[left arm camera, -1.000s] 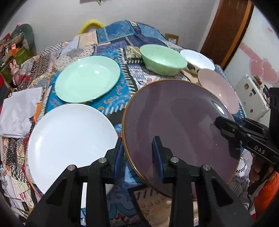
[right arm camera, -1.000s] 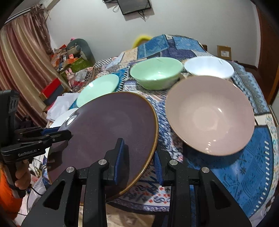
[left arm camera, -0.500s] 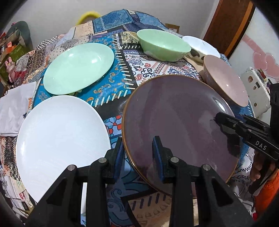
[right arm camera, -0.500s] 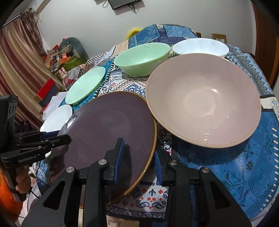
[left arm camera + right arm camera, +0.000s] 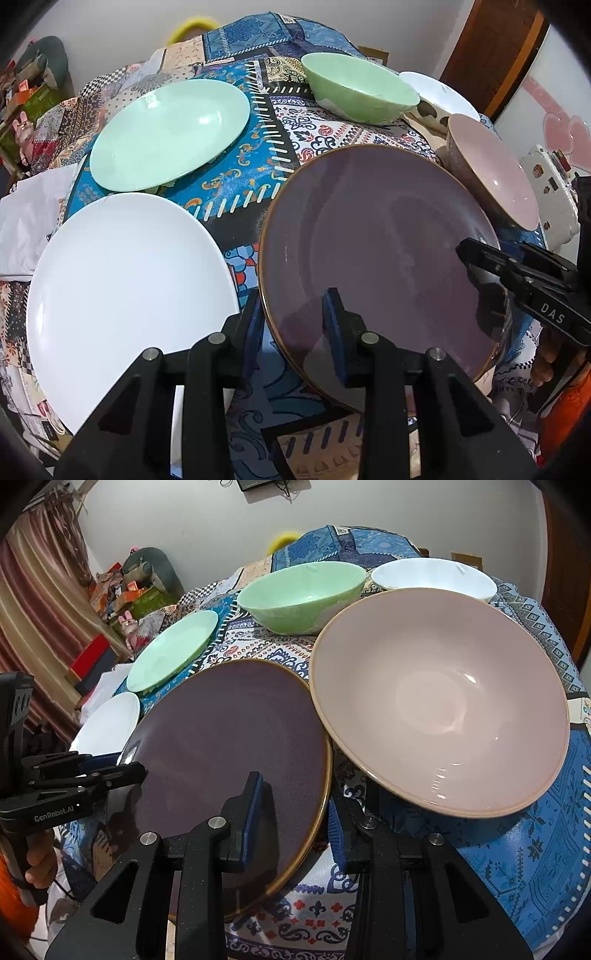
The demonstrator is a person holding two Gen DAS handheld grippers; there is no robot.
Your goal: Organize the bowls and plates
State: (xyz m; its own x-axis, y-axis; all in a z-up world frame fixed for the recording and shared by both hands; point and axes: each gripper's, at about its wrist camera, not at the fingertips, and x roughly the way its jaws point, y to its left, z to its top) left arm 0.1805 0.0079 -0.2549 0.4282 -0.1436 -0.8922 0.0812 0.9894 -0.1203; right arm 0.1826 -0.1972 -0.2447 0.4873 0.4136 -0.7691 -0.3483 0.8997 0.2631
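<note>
The purple plate (image 5: pixel 376 251) is gripped from both sides, low over the patterned cloth (image 5: pixel 240 177) of the desk. The left gripper (image 5: pixel 293 325) is angled steeply down, its blue-padded fingers (image 5: pixel 332 314) narrowly parted and clamped across the plate's near rim, one finger above and one below. At the opposite edge, the right gripper (image 5: pixel 295 805) is pitched down less steeply; its jaws are opening a touch, with the gold-edged rim between them, one pad lying on the plate's top face. A hand (image 5: pixel 38 864) is seen wrapped around the left gripper's handle. The plate's far edge is tucked just under the rim of the pink bowl (image 5: pixel 439 709). A white plate (image 5: pixel 125 295) and a mint plate (image 5: pixel 170 133) are laid out to the left, with a green bowl (image 5: pixel 358 88) and a white bowl (image 5: pixel 432 578) set behind.
</note>
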